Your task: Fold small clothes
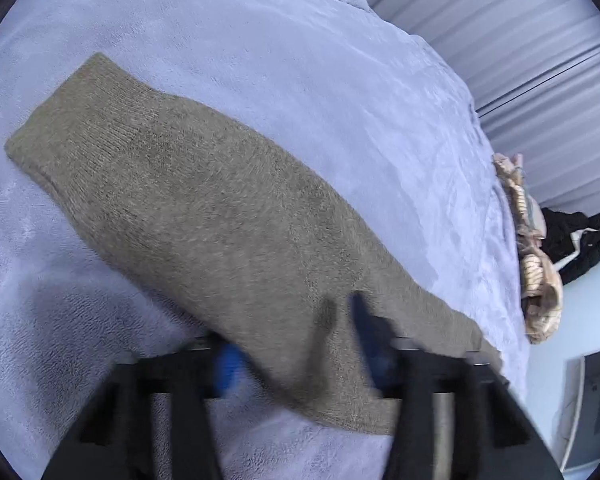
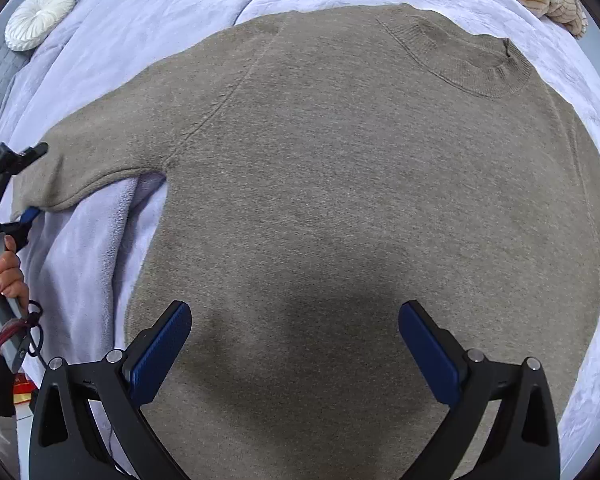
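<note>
A grey-brown knitted sweater [image 2: 340, 200] lies spread flat, front up, on a bed covered with a pale lavender fleece blanket [image 2: 160, 12]. In the right wrist view the body fills most of the picture, with the ribbed collar [image 2: 472, 68] toward the far edge of the bed and one sleeve [image 1: 204, 200] running off to the left.

The right claw [image 2: 296, 352] hangs straight above the lower body of the sweater, its blue pads [image 2: 160, 356] wide apart with nothing between them, a dark shadow on the knit below.

The left wrist view alone shows the full sleeve, lying straight across the blanket with its ribbed cuff at the far end. The left claw [image 1: 296, 352] is blurred; the sleeve's near part passes between its blue pads [image 1: 228, 364], but the blur hides whether they press on the cloth, so I cannot tell if it is clamped. The right view shows that same claw [image 2: 28, 216] at the sleeve's lower edge, held by a person's hand [image 2: 8, 272].

Only the right view shows a white round pleated cushion [image 2: 40, 18] near the bed's far left corner. A cream striped garment [image 1: 536, 280] sits crumpled at the edge of the bed; beyond it, the left view alone shows dark clothing [image 1: 580, 240] and a ribbed wall [image 1: 500, 40].
</note>
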Motion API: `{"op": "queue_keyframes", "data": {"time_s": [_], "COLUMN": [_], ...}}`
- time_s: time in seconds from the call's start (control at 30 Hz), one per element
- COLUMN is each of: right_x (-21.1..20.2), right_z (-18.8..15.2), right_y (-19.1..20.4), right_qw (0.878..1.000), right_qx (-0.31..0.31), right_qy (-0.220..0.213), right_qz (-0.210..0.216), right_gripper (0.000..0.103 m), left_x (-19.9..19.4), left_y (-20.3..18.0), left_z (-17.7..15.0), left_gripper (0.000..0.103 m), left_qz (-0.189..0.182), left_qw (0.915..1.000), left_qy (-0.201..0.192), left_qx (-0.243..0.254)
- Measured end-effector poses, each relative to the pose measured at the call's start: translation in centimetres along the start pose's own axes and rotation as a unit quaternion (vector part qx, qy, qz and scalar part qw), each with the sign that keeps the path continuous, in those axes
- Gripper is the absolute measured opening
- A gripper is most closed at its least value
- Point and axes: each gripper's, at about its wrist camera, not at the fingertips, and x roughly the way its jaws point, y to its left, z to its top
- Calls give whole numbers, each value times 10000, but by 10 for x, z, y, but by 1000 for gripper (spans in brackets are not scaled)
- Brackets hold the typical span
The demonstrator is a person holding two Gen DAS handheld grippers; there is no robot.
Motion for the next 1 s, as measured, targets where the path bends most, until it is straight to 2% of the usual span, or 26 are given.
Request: {"op": "queue_keyframes", "data": {"time_s": [0.03, 0.17, 0.3, 0.43, 0.6, 0.73, 0.83, 0.93, 0.97, 1.0], "right_x": [-1, 4, -1, -19, -35, -52, -54, -52, -51, -48], "right_z": [-1, 12, 15, -1, -16, -37, -52, -68, -72, -75], "right_y": [-3, -13, -31, -54, -91, -146, -178, -206, -214, -220], "right_qw": [10000, 9998, 9983, 9953, 9891, 9817, 9760, 9703, 9683, 9667], "right_qx": [7, 85, 279, 547, 1035, 1558, 1920, 2222, 2314, 2391], "right_qy": [8, -123, -339, -576, -886, -957, -914, -852, -834, -815], "right_qz": [45, 154, 377, 554, 557, 535, 469, 439, 431, 417], "right_gripper": [103, 103, 103, 103, 103, 103, 103, 103, 103, 103], "left_x": [-1, -15, -24, -25, -4, 30, 60, 76, 84, 91], "left_y": [1, -21, -73, -146, -241, -304, -323, -317, -316, -314], "left_z": [2, 6, 3, -17, -71, -135, -179, -218, -228, -238], "left_gripper": [11, 11, 11, 11, 11, 11, 11, 11, 14, 31], "left_qz": [-170, -560, -1276, -1873, -2369, -2276, -1978, -1530, -1315, -1062], "left_qw": [9999, 9970, 9854, 9628, 9267, 8988, 8863, 8777, 8743, 8705], "left_qy": [20, -54, -8, 175, 713, 1178, 1537, 1613, 1607, 1621], "left_qx": [-5, 526, 1127, 1939, 2829, 3556, 3895, 4244, 4387, 4525]}}
